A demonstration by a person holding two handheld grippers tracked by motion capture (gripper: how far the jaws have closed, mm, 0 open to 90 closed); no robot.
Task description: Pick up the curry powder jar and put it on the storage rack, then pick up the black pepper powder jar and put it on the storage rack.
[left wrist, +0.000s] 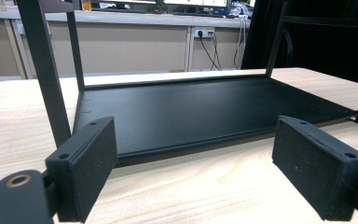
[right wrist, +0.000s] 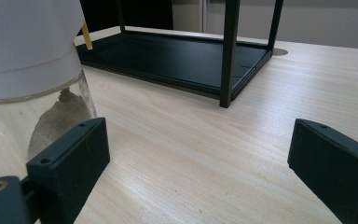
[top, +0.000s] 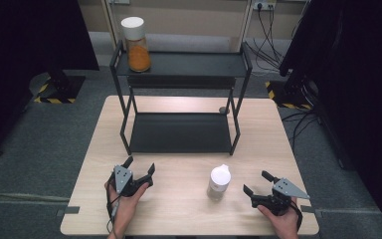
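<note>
A clear jar with a white lid (top: 219, 182) stands upright on the wooden table (top: 189, 199), near the front and right of centre. It looms at the left edge of the right gripper view as the jar (right wrist: 28, 70), just beyond the left jaw. My right gripper (top: 257, 182) is open, resting to the jar's right with nothing between its jaws. My left gripper (top: 140, 165) is open near the front left, facing the black rack's lower shelf (left wrist: 205, 112). A second jar with orange contents (top: 137, 45) stands on the rack's top shelf at the left.
The black two-tier metal rack (top: 179, 74) takes up the middle and back of the table; its front post (right wrist: 228, 51) stands ahead of my right gripper. Cables and wall sockets (top: 263, 6) lie beyond the table. Bare wood (top: 179, 169) stretches between the grippers and the rack.
</note>
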